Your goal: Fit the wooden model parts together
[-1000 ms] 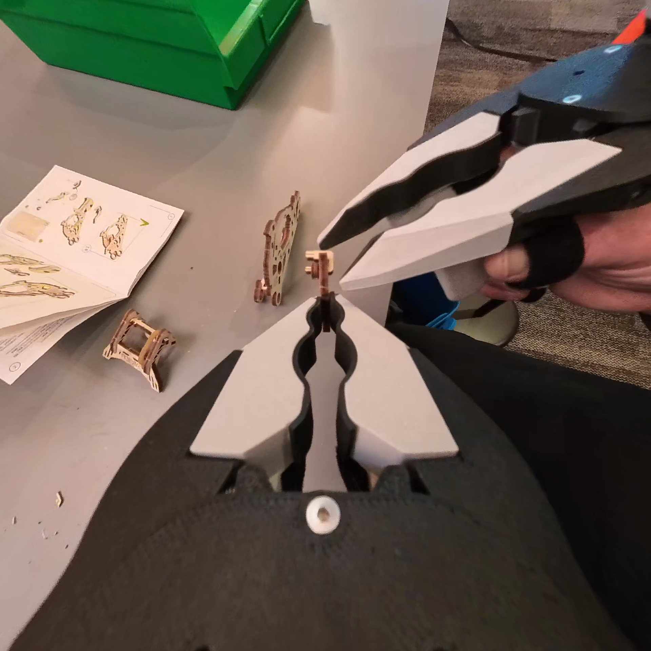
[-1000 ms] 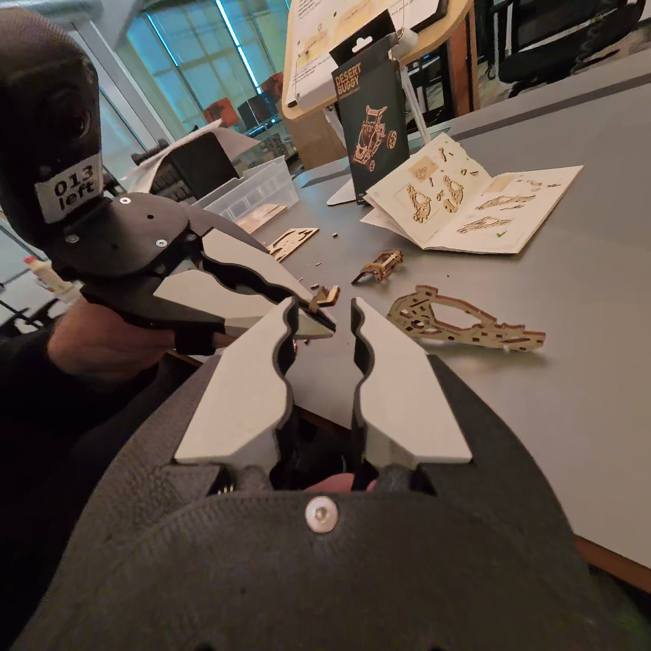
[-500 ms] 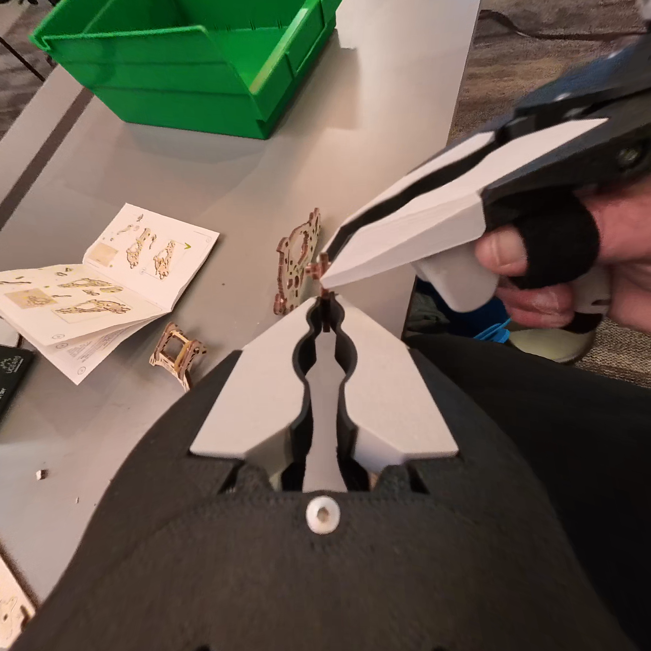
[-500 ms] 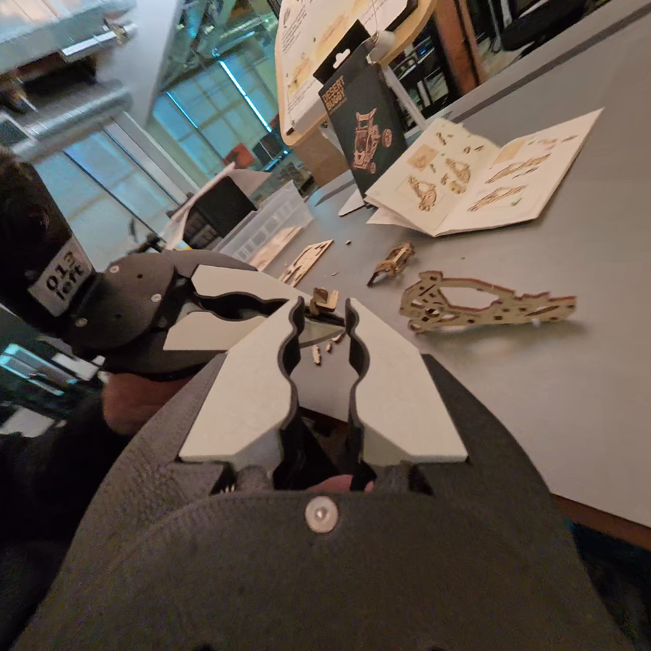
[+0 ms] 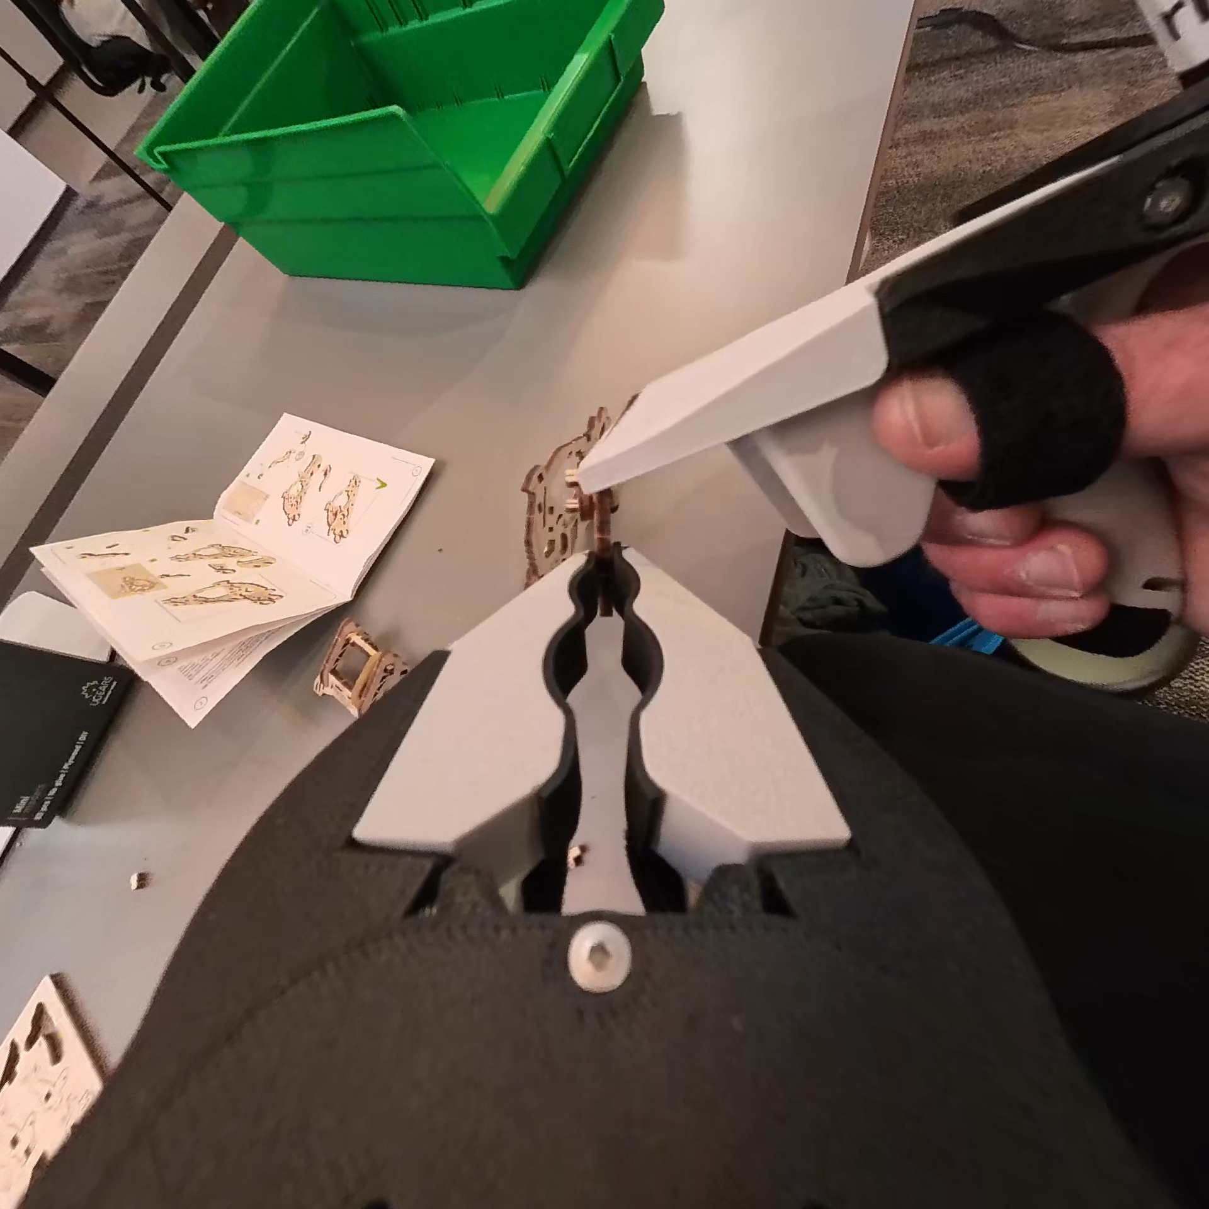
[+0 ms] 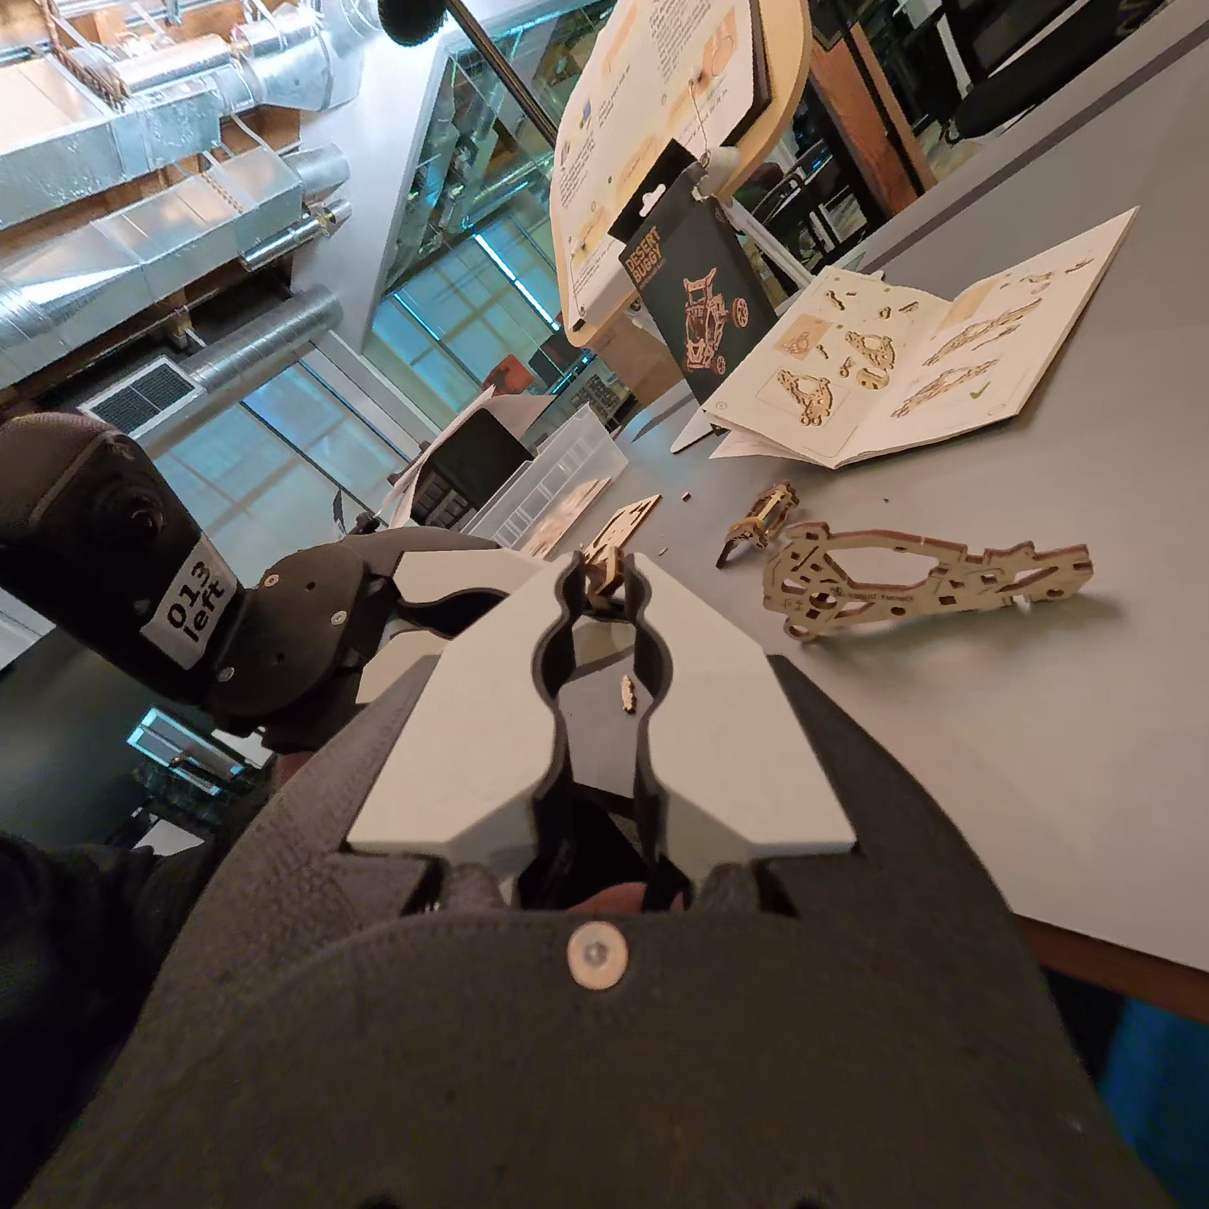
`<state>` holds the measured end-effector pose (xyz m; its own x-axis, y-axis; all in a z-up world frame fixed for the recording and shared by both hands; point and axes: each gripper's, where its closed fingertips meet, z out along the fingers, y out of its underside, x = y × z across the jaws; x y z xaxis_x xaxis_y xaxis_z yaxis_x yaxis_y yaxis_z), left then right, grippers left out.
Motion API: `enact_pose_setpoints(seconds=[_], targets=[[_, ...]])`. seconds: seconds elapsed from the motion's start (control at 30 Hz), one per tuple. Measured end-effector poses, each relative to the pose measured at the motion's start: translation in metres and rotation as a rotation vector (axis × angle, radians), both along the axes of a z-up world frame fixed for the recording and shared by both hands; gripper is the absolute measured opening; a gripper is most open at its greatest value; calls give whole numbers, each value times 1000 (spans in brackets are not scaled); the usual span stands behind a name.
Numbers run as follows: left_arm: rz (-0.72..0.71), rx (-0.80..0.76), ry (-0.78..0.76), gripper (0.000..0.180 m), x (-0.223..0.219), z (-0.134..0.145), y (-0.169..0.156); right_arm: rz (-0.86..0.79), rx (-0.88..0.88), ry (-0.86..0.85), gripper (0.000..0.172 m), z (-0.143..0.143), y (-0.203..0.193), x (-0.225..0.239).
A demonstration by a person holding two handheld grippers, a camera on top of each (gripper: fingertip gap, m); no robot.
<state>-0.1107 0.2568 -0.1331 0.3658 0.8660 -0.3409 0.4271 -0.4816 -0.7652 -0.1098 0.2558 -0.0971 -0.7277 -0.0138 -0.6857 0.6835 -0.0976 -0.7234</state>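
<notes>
While the left gripper pinches the little wooden piece tight above the table edge to keep it still, the right gripper squeezes its top to push parts together.

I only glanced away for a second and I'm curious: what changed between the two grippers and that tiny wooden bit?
The right gripper swung in from the side, its open fingers narrowing until they closed onto the top of the small wooden part. The left gripper stayed clamped on the part's lower end throughout. The flat wooden frame, small wooden assembly and instruction booklet stayed on the table.
</notes>
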Motion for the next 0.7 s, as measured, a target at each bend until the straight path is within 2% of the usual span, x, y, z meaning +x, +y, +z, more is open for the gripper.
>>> enact_pose_setpoints(seconds=[0.07, 0.1, 0.13, 0.23, 0.37, 0.63, 0.7], targets=[[6, 5, -6, 1, -1, -1, 1, -8, 1, 14, 10, 0, 0, 0], [7, 12, -4, 1, -1, -1, 1, -13, 4, 21, 21, 0, 0, -1], [8, 23, -2, 1, -1, 0, 2, -19, 3, 25, 24, 0, 1, -2], [10, 29, 6, 1, -2, 1, 2, -30, 22, 64, 22, -1, 3, -2], [10, 15, 19, 1, -3, 3, 3, -18, 22, 73, 8, 0, 2, 1], [2, 16, 26, 1, -5, 3, 6, -37, 27, 109, 6, -2, 4, 0], [-18, 26, 16, 10, -4, 2, 8, -34, 27, 114, 6, -1, 4, -1]])
